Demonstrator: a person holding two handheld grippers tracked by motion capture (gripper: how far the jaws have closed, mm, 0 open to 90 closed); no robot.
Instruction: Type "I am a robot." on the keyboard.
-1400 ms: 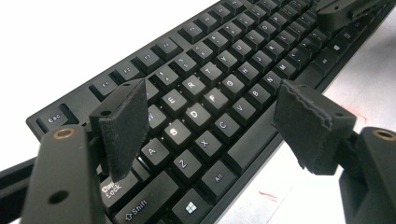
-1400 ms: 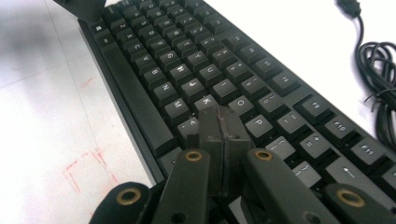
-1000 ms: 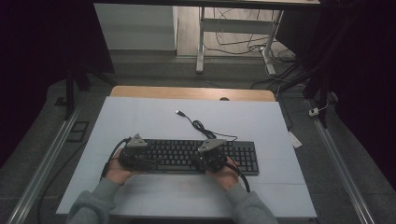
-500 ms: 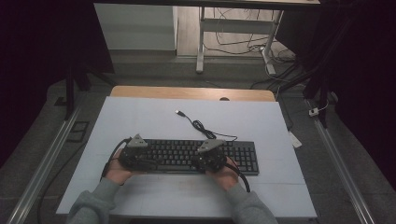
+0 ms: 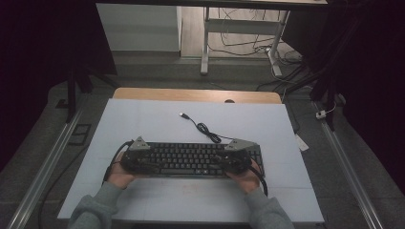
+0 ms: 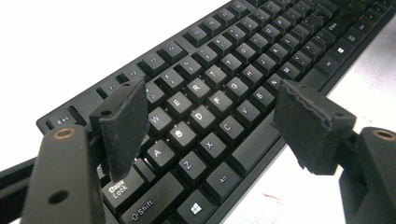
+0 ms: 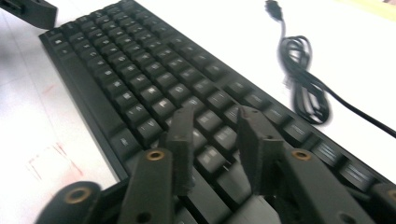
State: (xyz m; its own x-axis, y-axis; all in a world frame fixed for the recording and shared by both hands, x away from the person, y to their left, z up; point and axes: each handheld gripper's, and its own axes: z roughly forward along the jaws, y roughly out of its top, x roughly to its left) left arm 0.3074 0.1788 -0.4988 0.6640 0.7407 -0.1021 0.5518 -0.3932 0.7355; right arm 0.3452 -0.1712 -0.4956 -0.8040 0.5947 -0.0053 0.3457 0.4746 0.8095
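Both grippers (image 6: 210, 121) (image 7: 217, 140) open over keyboard (image 5: 191, 159).

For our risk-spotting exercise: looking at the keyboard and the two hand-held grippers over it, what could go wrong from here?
1. The right hand-held gripper, whose jaws have just been opening with nothing between them, sits low over the keyboard and may catch a key.
2. The coiled cable lies loose behind; moving the keyboard could drag it.
3. The left hand-held gripper, open, might scrape keys.

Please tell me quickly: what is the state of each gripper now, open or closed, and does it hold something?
Left gripper: open wide above the keyboard, holding nothing.
Right gripper: jaws just been opening, apart over the keys, holding nothing.
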